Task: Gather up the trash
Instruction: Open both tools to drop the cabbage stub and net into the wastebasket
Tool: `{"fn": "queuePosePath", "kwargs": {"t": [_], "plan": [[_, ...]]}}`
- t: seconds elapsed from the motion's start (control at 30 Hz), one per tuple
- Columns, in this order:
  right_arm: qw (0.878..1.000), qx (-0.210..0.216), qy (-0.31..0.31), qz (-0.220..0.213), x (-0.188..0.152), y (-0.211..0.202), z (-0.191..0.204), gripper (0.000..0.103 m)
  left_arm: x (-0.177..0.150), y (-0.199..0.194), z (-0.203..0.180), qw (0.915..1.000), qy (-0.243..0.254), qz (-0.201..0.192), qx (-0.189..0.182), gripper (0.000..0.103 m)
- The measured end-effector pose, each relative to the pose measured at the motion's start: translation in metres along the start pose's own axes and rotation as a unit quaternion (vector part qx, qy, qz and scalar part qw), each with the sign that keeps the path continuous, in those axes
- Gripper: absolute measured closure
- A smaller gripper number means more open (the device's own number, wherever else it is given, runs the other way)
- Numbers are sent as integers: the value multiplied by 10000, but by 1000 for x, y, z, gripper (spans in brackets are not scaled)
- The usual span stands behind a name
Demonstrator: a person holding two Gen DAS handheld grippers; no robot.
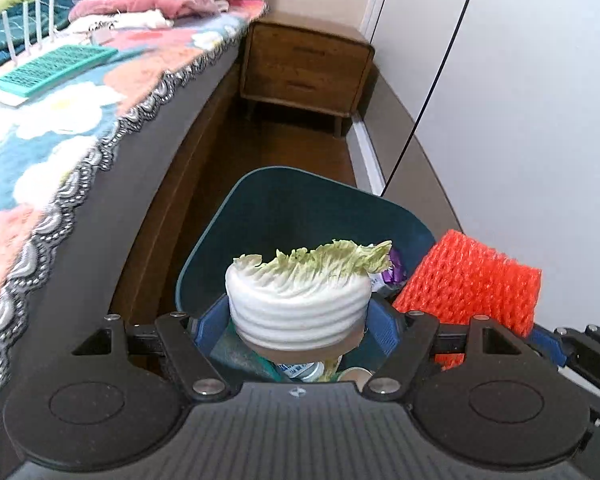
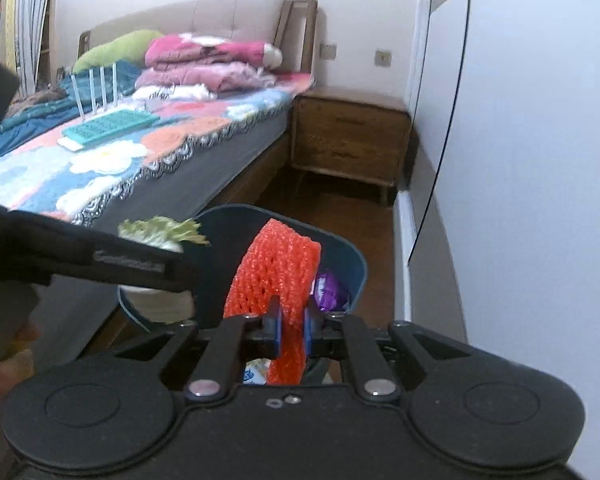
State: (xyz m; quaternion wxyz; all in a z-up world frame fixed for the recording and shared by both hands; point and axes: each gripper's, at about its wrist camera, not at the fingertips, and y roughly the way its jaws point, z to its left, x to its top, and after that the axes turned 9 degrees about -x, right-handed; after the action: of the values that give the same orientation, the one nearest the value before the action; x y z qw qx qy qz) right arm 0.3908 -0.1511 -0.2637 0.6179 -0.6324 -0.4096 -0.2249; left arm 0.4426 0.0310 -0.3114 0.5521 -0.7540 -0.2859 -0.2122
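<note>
The left gripper (image 1: 298, 320) holds a cabbage piece (image 1: 300, 296) between widely spread jaws, above the dark blue bin (image 1: 292, 200). The right gripper (image 2: 291, 326), just to its right, has narrow jaws pinching an orange foam net (image 2: 276, 272) over the same bin, where a purple wrapper (image 2: 330, 290) lies. Left of both jaws runs the bed (image 1: 80, 120); beyond them stands a wooden nightstand (image 1: 304, 68).

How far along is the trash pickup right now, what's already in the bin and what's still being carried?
Done: the dark bin already holds a purple wrapper and other scraps. In hand: the left gripper grips a cabbage stub, and the right gripper pinches an orange foam net, both above the bin. Left: dropping both in.
</note>
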Motion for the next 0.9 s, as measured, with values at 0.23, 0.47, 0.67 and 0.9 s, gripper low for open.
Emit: {"fn": "queuePosePath", "kwargs": {"t": [0.23, 0.47, 0.67, 0.9], "plan": [[9967, 159, 24, 801, 5, 45, 7, 94, 10, 49, 3, 9979, 57, 624, 146, 29], [9929, 168, -272, 1141, 1, 70, 20, 94, 15, 84, 5, 9951, 223, 909, 329, 29], [9907, 129, -481, 1267, -2, 79, 30, 92, 12, 107, 10, 9913, 269, 1209, 445, 29], [9896, 167, -468, 1351, -4, 83, 29, 81, 9, 115, 10, 9896, 303, 1346, 417, 27]]}}
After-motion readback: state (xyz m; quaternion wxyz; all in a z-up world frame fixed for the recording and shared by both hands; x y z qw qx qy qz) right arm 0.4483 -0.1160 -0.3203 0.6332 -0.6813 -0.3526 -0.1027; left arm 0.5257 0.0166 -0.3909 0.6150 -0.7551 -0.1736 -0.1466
